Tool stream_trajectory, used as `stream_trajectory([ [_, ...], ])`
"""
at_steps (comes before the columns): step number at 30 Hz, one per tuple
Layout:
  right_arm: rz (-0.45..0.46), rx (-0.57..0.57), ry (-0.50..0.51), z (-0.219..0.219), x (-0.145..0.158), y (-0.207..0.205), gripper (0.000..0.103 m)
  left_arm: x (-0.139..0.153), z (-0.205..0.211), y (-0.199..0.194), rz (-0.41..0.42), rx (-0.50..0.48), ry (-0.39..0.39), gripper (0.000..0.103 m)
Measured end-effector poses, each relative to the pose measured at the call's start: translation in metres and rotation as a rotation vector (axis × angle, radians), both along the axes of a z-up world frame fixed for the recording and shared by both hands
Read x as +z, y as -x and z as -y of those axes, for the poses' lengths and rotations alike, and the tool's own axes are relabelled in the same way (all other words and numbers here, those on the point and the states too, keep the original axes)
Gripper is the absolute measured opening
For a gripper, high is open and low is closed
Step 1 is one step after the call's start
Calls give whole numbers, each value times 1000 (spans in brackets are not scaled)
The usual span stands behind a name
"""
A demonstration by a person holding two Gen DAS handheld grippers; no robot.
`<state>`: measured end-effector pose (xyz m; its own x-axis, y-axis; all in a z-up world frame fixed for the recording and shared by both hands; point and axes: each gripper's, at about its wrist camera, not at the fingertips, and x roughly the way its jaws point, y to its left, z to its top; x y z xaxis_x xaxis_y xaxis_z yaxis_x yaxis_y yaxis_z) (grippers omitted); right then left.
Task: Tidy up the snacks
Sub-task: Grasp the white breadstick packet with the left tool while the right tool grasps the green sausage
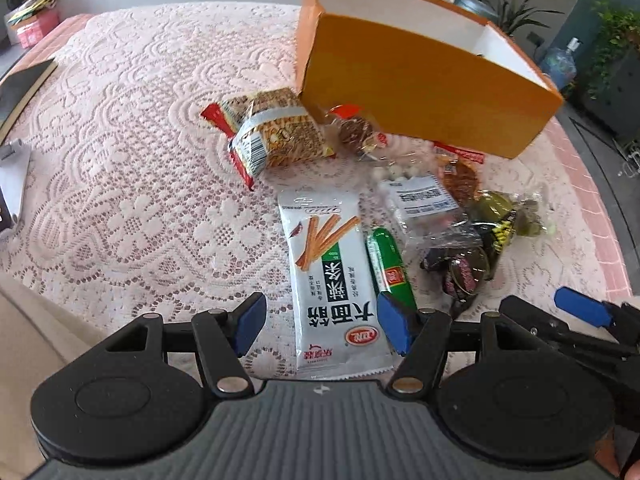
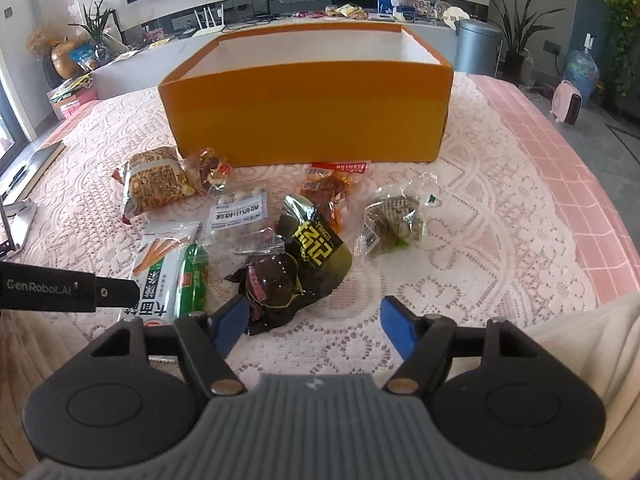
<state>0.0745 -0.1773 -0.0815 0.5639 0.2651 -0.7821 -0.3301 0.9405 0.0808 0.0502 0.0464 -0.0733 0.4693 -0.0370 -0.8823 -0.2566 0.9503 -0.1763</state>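
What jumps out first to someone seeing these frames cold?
The big orange box, open-topped and empty as far as visible, dominates the back of the lace tablecloth. In front of it lies a loose pile of snacks: a white stick-snack packet between the open left gripper fingers, with a green sausage beside it. The open right gripper points at a dark packet.
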Motion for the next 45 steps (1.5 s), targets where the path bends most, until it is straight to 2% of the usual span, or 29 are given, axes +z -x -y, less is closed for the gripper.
stream_trajectory([
  [6, -4, 30, -27, -7, -7, -5, 70, -13, 0, -14, -38, 20, 20, 75],
  [8, 6, 65, -37, -13, -7, -4, 60, -17, 1, -19, -54, 28, 20, 75],
  [11, 8, 109, -27, -23, -11, -3, 54, -23, 3, -25, -73, 29, 14, 76],
  [16, -5, 116, -22, -26, -20, -6, 54, -26, 11, -31, -64, 19, -27, 84],
  [19, -11, 108, -29, -25, -23, -9, 54, -29, 21, -35, -56, -12, -93, 86],
  [21, -8, 107, -30, -25, -24, -10, 53, -30, 26, -37, -62, -39, -127, 80],
  [22, -6, 108, -34, -24, -24, -9, 53, -29, 29, -37, -66, -51, -144, 74],
  [23, -3, 111, -37, -24, -23, -9, 52, -28, 30, -36, -62, -58, -149, 62],
  [27, 28, 138, -42, -27, -21, -5, 49, -25, 24, -32, -48, -54, -112, 57],
  [31, 56, 187, -58, -33, -18, 0, 48, -17, 11, -22, -11, -28, -15, 56],
  [35, 86, 230, -66, -39, -16, 5, 46, 0, -3, -11, 35, 4, -32, 56],
  [37, 87, 245, -67, -44, -17, 5, 41, 7, -12, -8, 42, 17, -34, 56],
  [38, 83, 253, -67, -47, -18, 4, 37, 8, -15, -8, 43, 22, -26, 56],
  [42, 78, 282, -57, -62, -22, 0, 34, 6, -18, -9, 44, 17, 3, 56],
  [44, 65, 282, -46, -67, -25, -3, 26, 4, -17, -11, 45, 9, 11, 56],
  [45, 52, 280, -46, -69, -27, -5, 25, 3, -18, -12, 45, 9, 19, 56],
])
